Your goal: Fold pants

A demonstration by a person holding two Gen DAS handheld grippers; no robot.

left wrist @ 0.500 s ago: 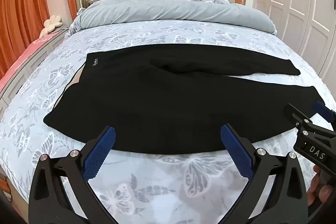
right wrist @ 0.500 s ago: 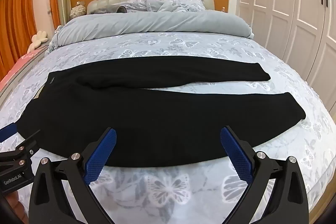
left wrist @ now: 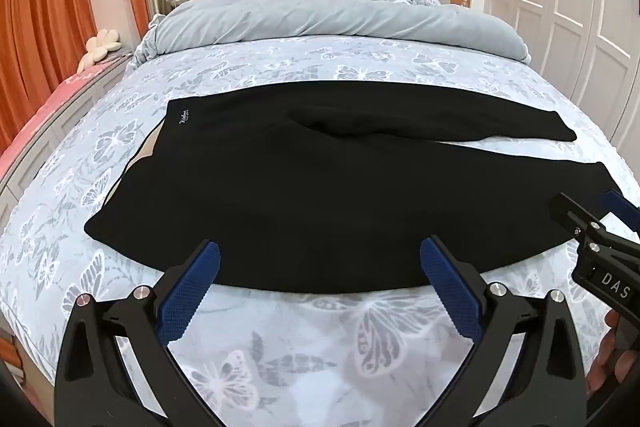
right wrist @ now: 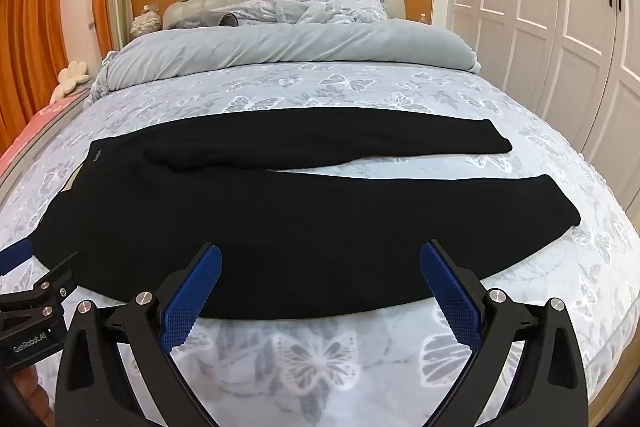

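Little has shifted since the earlier frame: both views are framed almost as before. Black pants are spread flat across the middle of the frame on the butterfly-print bed, waistband at left, two legs parted toward the right, apparently laid out for a first fold. Left gripper and right gripper are held spread wide and empty above the near hem.

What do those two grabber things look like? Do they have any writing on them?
Both are black plastic with silver screws and bumpy blue pads inside the jaws. The left gripper has "GenRobot.AI" in white letters on its side. The right gripper shows the white letters "DAS" on its side.
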